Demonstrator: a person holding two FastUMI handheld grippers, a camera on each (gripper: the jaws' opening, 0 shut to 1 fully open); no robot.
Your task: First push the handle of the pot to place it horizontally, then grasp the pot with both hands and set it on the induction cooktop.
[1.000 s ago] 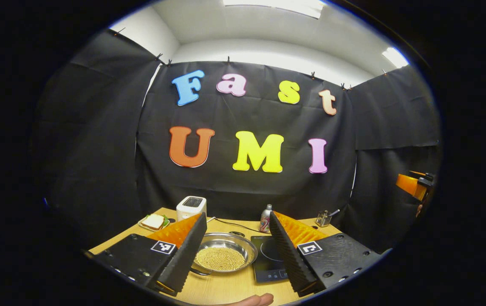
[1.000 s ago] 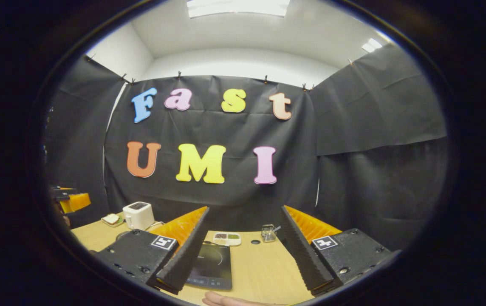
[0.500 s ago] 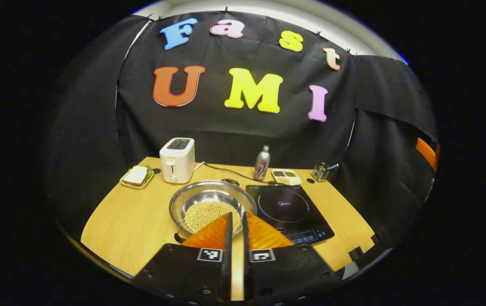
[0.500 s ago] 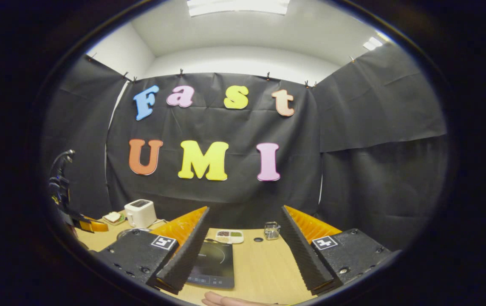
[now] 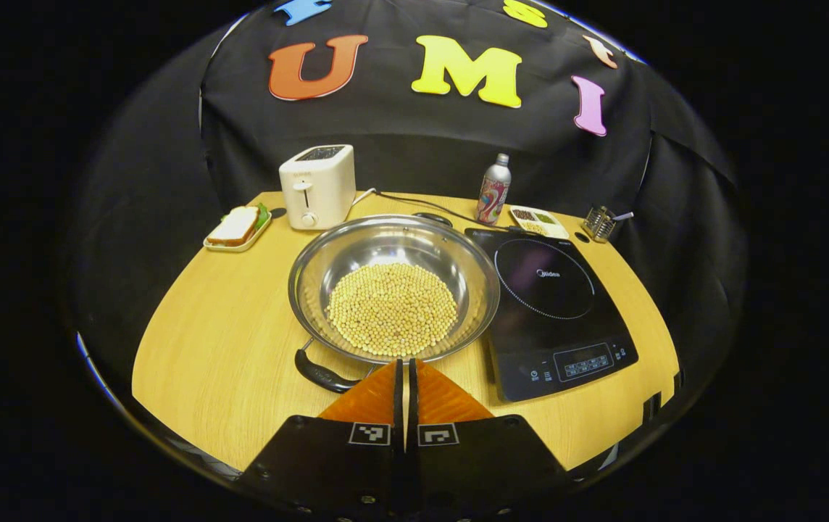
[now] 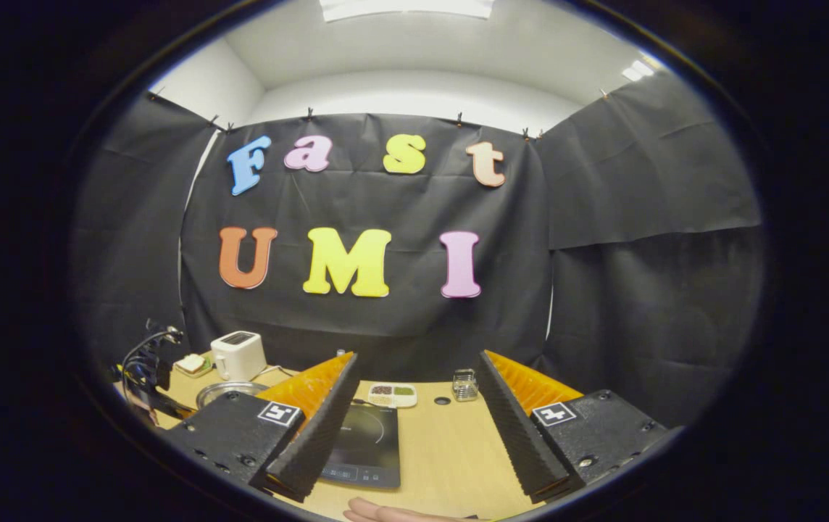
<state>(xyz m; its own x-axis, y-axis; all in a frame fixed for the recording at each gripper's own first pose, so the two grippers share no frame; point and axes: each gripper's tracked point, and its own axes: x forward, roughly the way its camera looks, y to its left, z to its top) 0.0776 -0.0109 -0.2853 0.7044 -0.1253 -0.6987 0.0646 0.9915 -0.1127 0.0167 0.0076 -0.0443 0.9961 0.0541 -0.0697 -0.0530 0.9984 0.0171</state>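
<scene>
Wooden table (image 5: pixel 226 326): left tongs (image 5: pixel 405 373), having closed together, are nearing the pot (image 5: pixel 394 290) handle (image 5: pixel 322 375); right tongs (image 6: pixel 414 413) are waiting apart.

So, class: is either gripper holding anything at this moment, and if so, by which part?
Nothing is held. The left gripper is shut on nothing, just short of the pot and its handle; the right gripper is open above the table.

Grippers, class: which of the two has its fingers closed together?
The left gripper, fingers nearly touching, just short of the pot. The right gripper is spread wide.
</scene>
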